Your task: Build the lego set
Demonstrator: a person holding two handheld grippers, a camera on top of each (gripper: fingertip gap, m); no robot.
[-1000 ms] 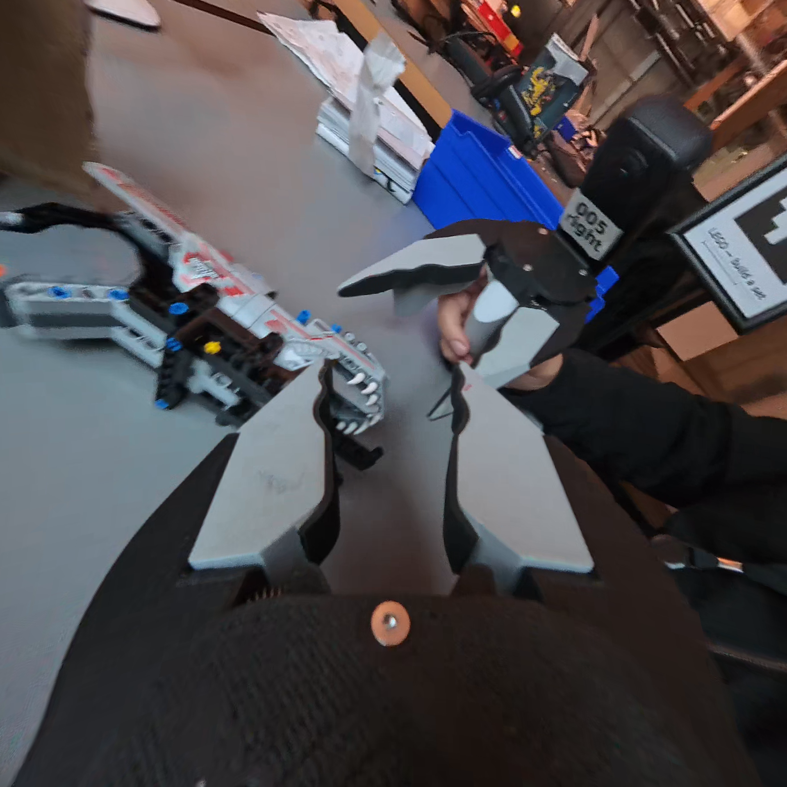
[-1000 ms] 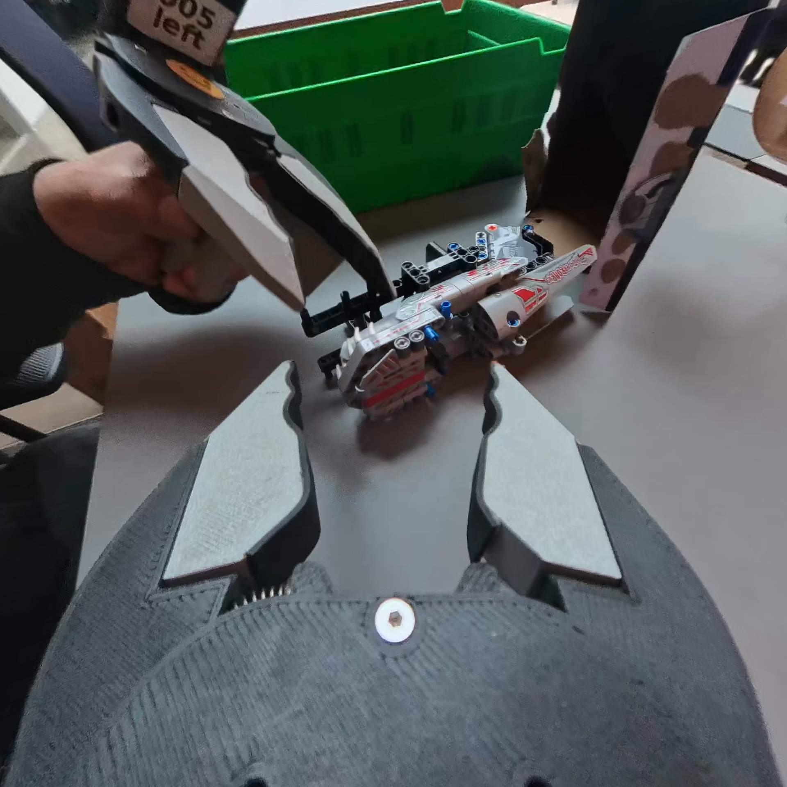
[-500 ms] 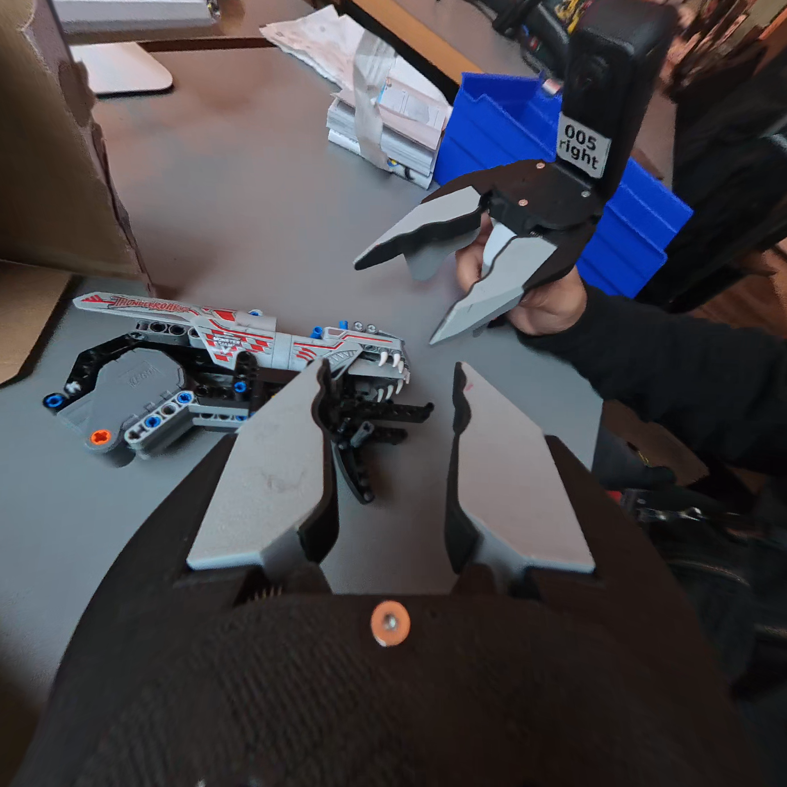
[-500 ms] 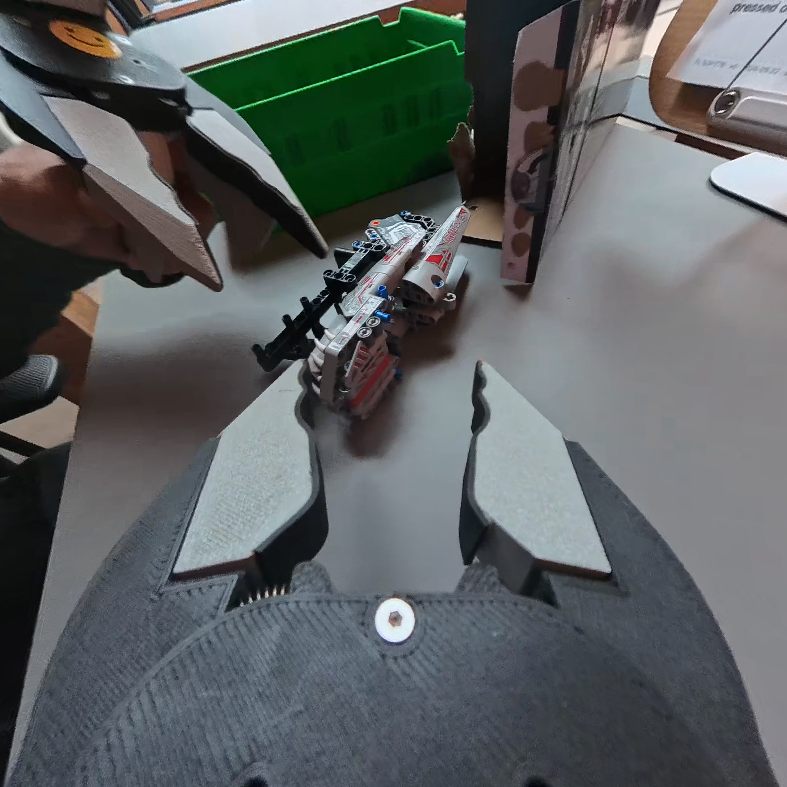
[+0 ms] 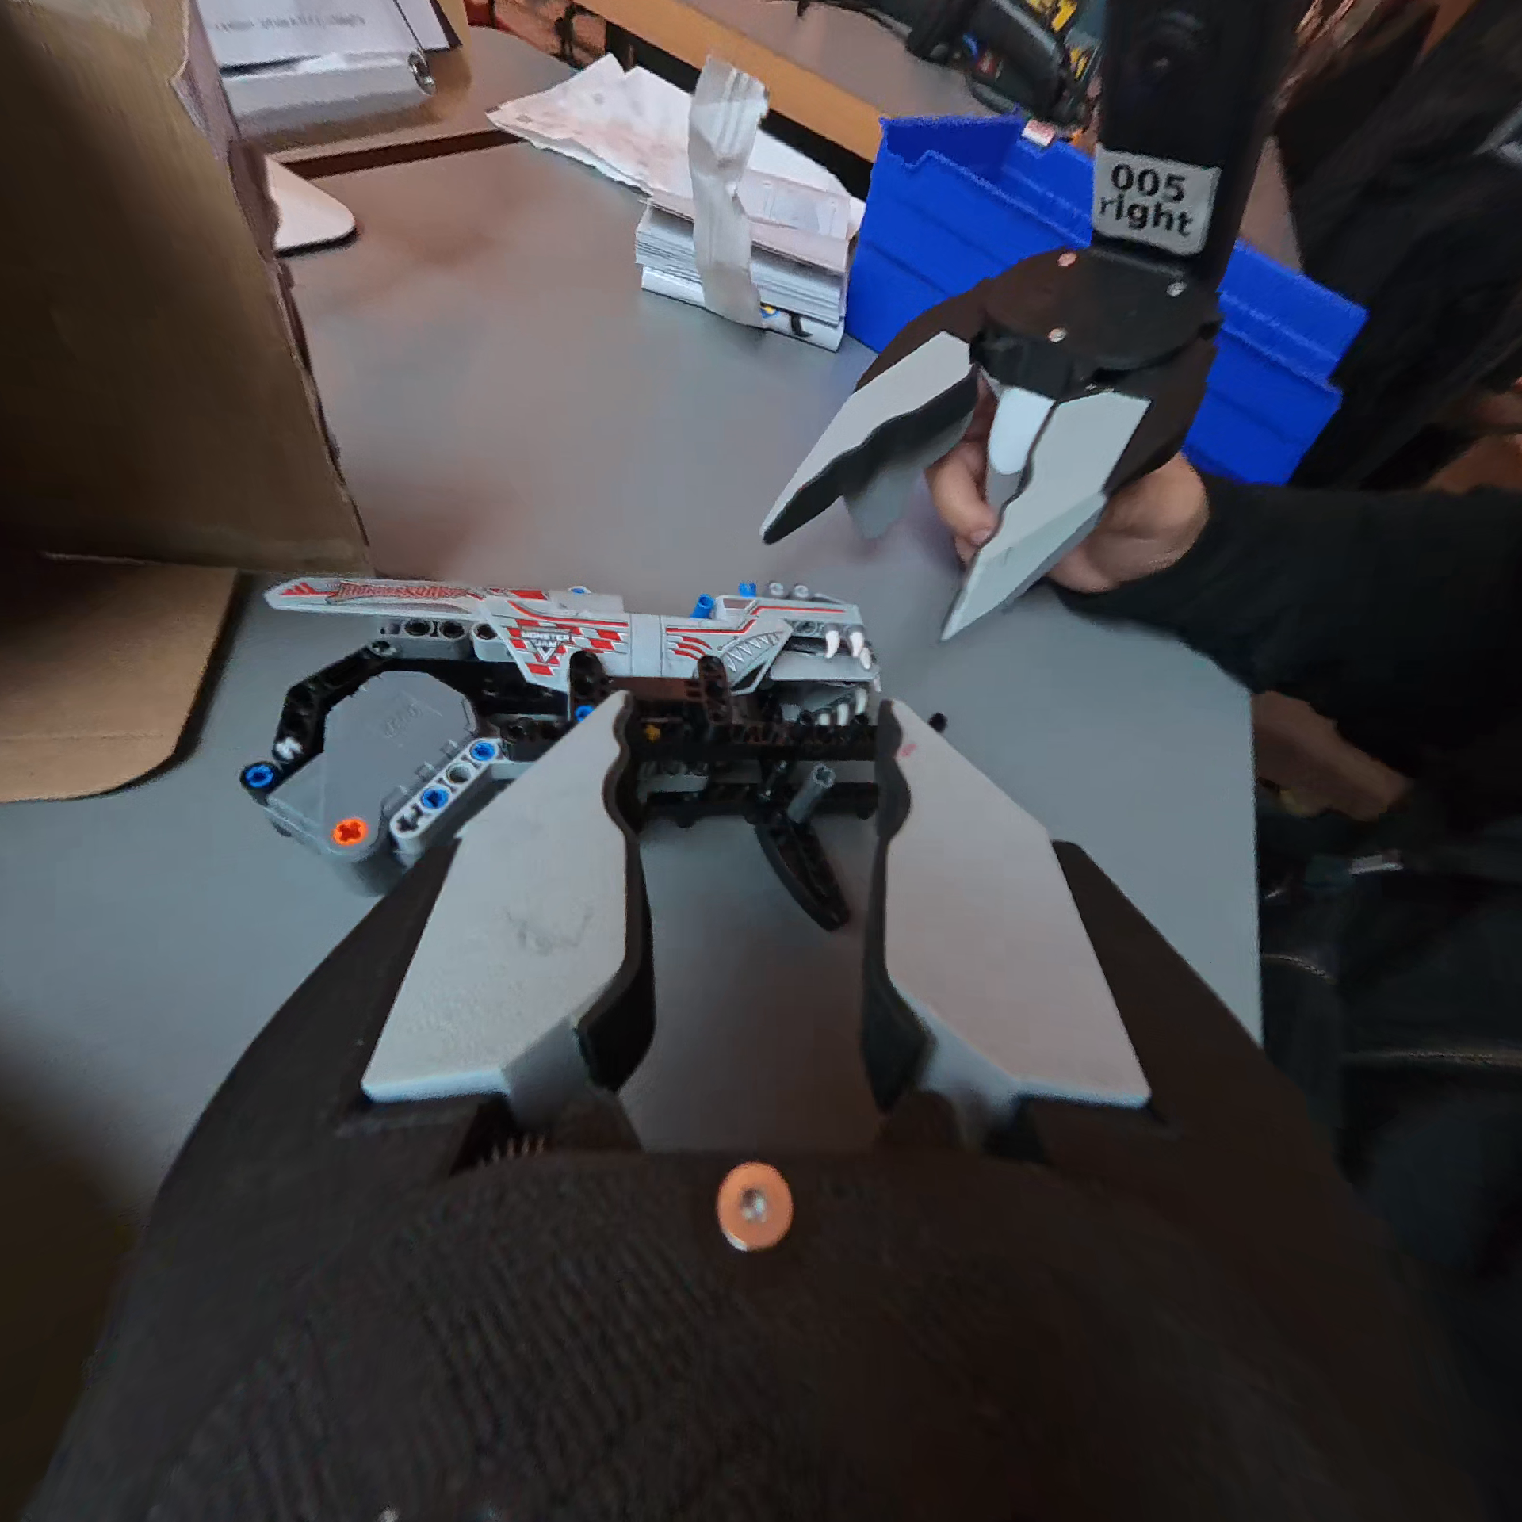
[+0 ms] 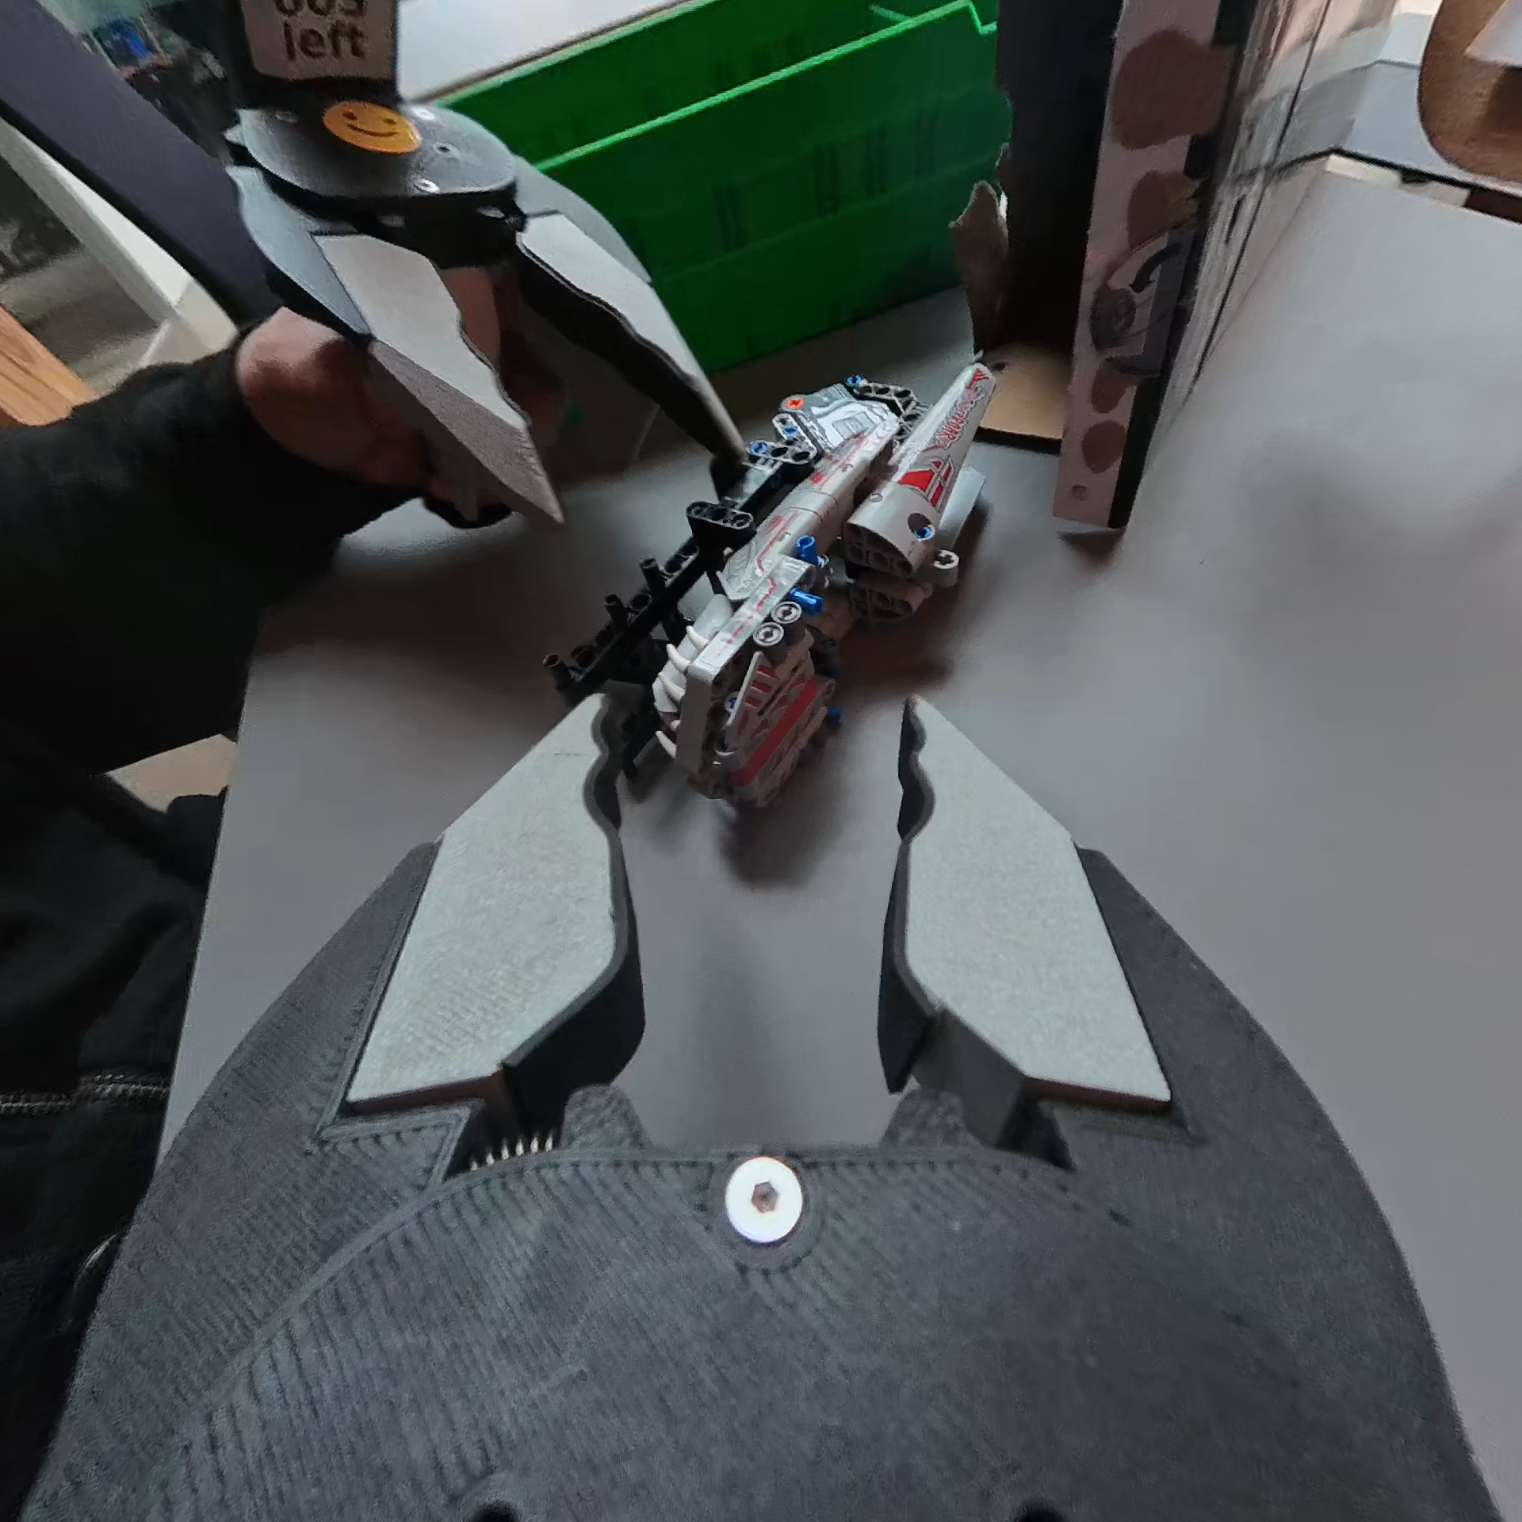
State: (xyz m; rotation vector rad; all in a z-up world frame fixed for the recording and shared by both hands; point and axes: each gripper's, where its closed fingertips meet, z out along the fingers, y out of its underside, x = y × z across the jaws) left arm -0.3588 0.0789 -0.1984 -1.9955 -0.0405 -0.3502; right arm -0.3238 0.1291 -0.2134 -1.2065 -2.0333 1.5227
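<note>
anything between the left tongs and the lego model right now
Nothing visible. The left tongs are open with their tips already at the black frame of the lego model on the table. The right tongs hang off to the side, apart.

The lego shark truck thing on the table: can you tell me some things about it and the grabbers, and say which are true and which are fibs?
1. The lego model lies on the grey table. True.
2. The right gripper is squeezing the model. False: it is open and holds nothing.
3. The left gripper is open, its fingertips close to the model's black frame. True.
4. The bin behind the model in the right wrist view is yellow. False: it is green.
5. The model has white pointed teeth at one end. True.
6. The blue bin sits on top of the model. False: it stands apart, near the table's far edge.
</note>
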